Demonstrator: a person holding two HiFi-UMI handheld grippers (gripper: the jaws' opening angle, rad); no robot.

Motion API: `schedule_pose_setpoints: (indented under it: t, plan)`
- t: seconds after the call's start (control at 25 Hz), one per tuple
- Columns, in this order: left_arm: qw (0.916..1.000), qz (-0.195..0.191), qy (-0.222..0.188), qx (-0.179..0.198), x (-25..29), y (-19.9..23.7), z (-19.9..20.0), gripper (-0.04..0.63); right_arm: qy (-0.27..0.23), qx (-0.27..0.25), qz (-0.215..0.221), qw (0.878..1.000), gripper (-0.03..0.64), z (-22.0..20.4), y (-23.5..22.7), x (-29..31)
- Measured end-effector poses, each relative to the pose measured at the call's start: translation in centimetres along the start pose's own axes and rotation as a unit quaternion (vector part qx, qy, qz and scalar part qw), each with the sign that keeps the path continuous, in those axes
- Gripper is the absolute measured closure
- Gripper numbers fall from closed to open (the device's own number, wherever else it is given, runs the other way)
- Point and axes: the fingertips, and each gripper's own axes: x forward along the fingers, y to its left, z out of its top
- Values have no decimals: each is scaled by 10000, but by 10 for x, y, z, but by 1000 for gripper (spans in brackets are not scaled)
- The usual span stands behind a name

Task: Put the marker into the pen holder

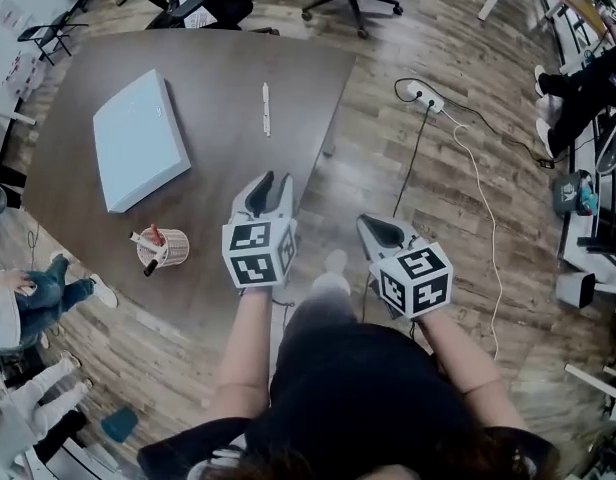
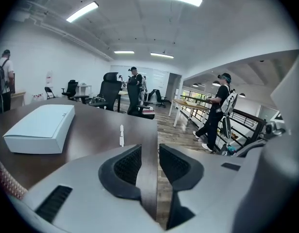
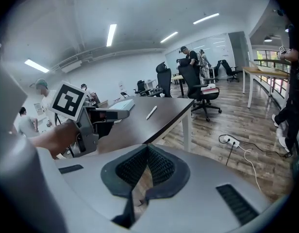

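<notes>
Marker (image 1: 266, 109): white, slim, lying flat on the dark table (image 1: 228, 68), upper centre of the head view. Its long axis runs up-frame. Bare tabletop all round it, nothing touching.

Pen holder (image 1: 166, 248): small pale mesh cup at lower left of the head view, near the table's near edge and well apart from the marker. A few pens already stand in it. A flat white box (image 1: 138, 138) lies between and to the left.

Left gripper (image 1: 269, 190): jaws spread, nothing between the pads, held above the table's near edge and pointing roughly up-frame toward the marker.

Right gripper (image 1: 380, 230): jaws pressed together at the tips, empty, off the table over the wood floor.

Handling, as a judgement:
- The marker is probably light and stiff, with a smooth plastic barrel, so it may roll or slip.
- Best hold looks to be across the barrel near mid-length, pads on its two long sides, coming down from above.
- A firm pinch should do no harm.
- The holder looks light and could tip if the marker goes in at an angle.
</notes>
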Motion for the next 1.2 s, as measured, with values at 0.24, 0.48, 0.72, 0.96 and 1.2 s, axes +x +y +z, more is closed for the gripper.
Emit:
schedule_pose_setpoints:
  t: [0.24, 0.48, 0.72, 0.96, 1.2]
  plan:
    - [9997, 220, 42, -65, 42, 34, 14, 448, 185, -1, -6, 9998, 598, 14, -16, 34]
    - [9988, 460, 178, -70, 90, 63, 25, 425, 447, 33, -34, 9990, 598, 20, -32, 57]
    - [9961, 713, 507, 129, 127, 81, 16, 425, 638, 101, -88, 9979, 598, 18, -49, 75]
    - [9931, 793, 852, 150, 152, 89, 2, 425, 758, 157, -79, 9970, 598, 16, -61, 87]
    - [9909, 861, 1027, 105, 164, 96, -4, 446, 808, 257, -32, 9964, 598, 18, -66, 94]
